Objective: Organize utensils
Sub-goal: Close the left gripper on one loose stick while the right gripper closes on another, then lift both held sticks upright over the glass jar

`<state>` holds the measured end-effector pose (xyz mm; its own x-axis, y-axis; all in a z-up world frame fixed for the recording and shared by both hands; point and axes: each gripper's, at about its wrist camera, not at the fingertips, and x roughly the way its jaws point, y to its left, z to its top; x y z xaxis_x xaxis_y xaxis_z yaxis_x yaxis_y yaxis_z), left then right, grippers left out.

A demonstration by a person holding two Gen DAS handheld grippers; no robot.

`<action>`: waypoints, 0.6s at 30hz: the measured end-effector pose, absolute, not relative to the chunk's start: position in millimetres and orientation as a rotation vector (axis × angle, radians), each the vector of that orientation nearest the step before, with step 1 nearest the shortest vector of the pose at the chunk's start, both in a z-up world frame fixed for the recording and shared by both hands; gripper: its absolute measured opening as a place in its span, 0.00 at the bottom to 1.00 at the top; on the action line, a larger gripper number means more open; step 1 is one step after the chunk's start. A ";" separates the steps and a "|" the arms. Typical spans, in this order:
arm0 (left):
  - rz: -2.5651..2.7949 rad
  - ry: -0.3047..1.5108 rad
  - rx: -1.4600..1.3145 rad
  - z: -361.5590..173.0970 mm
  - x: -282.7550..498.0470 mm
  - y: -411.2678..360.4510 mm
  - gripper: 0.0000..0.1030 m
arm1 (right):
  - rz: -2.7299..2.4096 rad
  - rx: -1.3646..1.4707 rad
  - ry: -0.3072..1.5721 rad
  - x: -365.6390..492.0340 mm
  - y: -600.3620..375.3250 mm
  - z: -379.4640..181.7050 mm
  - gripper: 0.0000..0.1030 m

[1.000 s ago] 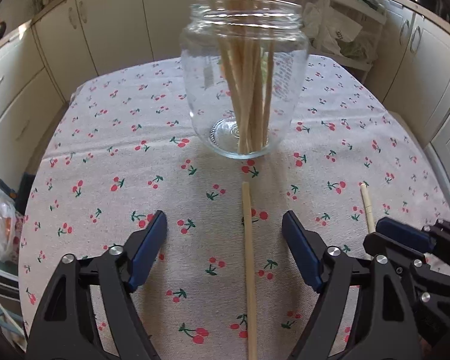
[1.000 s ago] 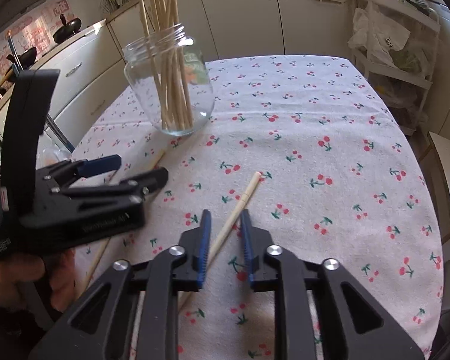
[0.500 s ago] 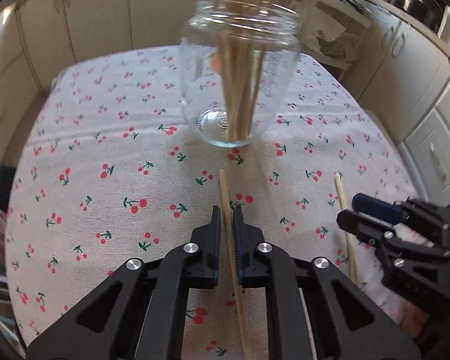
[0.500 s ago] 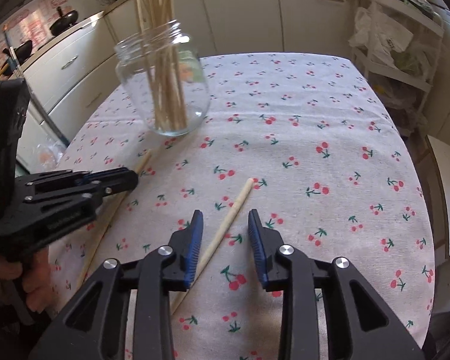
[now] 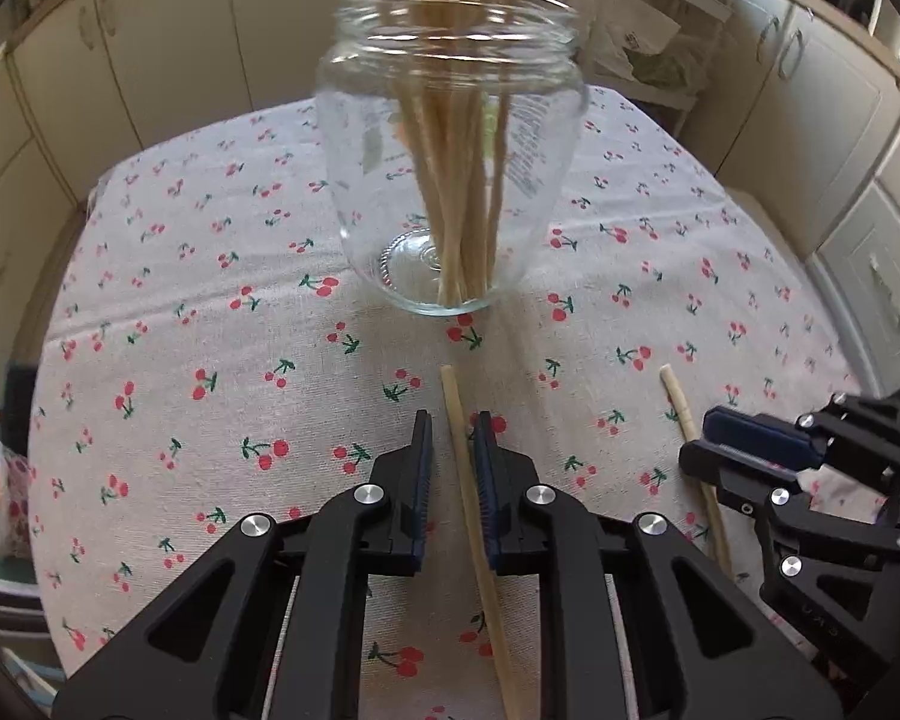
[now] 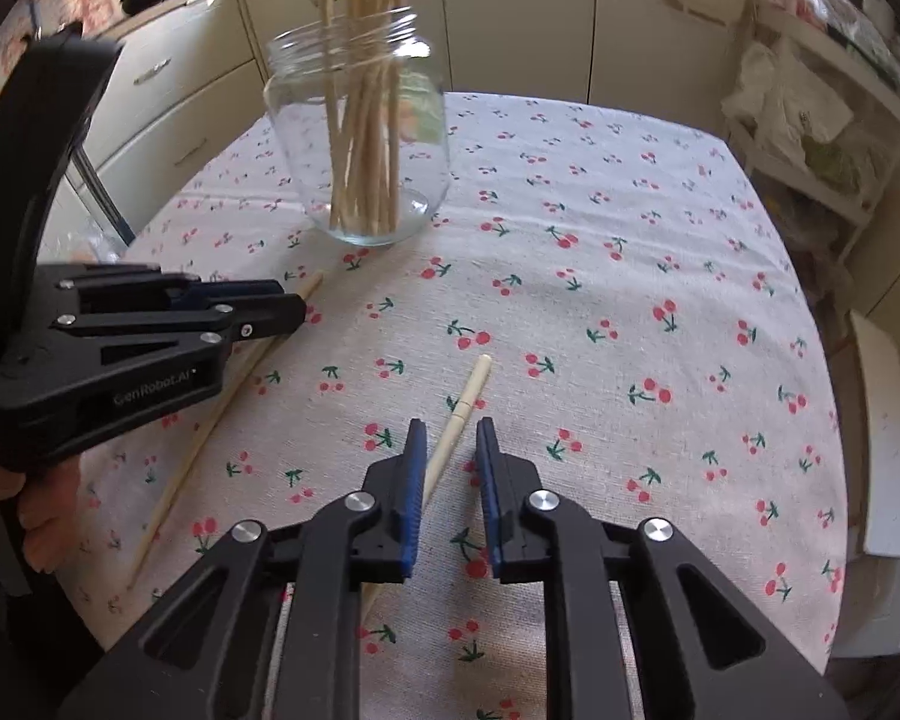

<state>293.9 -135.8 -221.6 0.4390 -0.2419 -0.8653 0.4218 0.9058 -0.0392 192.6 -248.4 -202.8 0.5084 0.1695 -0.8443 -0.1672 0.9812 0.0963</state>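
Chopsticks lie flat on the surface, near its front edge. One chopstick sits between the left gripper fingers, squeezed tight. Another chopstick sits between the right gripper fingers, which are closing, not yet pinching. They look light, thin, stiff and smooth, so a pinch near the middle seems best. More stand in the glass jar, farther back.

Bench cloth: off-white, red cherries with green stems. Jar: clear glass. Chopsticks: pale tan wood. Tongs: black, blue pads. Cabinets: cream.
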 end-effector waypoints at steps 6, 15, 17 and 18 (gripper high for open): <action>-0.462 0.978 0.128 -206.7 284.4 -123.4 0.04 | 0.203 0.146 0.993 189.9 -262.8 -205.8 0.06; -0.442 0.519 -0.129 -95.8 289.6 -68.1 0.04 | 0.189 0.329 0.941 187.7 -276.2 -210.7 0.06; -0.427 0.428 -0.157 -76.0 293.9 -67.7 0.04 | 0.191 0.335 0.940 188.2 -276.4 -210.6 0.06; -0.421 0.385 -0.170 -67.7 295.7 -67.7 0.04 | 0.191 0.335 0.940 188.2 -276.1 -210.2 0.06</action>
